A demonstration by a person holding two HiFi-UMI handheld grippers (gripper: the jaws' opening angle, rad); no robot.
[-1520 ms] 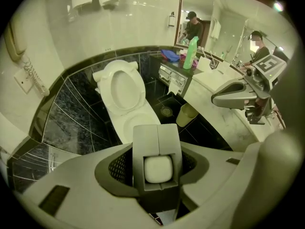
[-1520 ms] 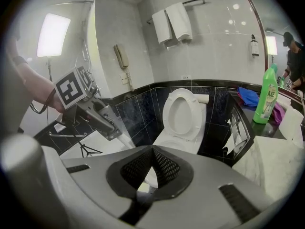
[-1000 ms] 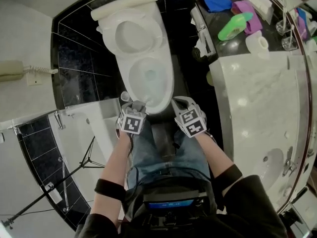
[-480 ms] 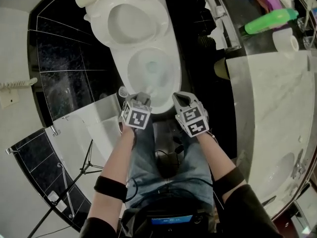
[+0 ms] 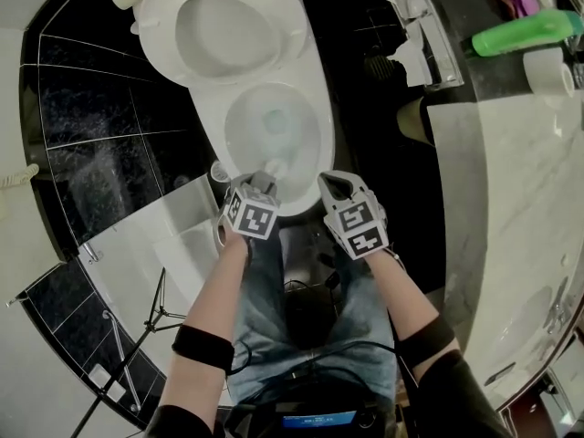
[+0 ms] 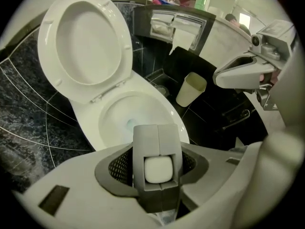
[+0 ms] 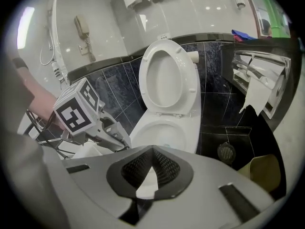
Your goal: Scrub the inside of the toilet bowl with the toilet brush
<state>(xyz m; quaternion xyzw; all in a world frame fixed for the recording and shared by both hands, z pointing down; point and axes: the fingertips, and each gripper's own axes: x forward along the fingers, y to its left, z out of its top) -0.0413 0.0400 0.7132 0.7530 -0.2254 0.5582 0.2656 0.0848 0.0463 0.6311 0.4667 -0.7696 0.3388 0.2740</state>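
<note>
— Since the seat (image 5: 151,26) is up and the toilet bowl (image 5: 321,153) is open, where's the brush (image 6: 157,170)?
— Clamped in the left gripper's (image 5: 259,182) fingers (image 6: 144,142), over the bowl's near rim. The right gripper's (image 5: 334,184) fingers meet at the tips, empty.

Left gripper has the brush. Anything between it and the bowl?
Nothing visible. The seat is up, and the bowl lies open right under the brush in the left gripper. The right gripper sits beside it, off the path.
</note>
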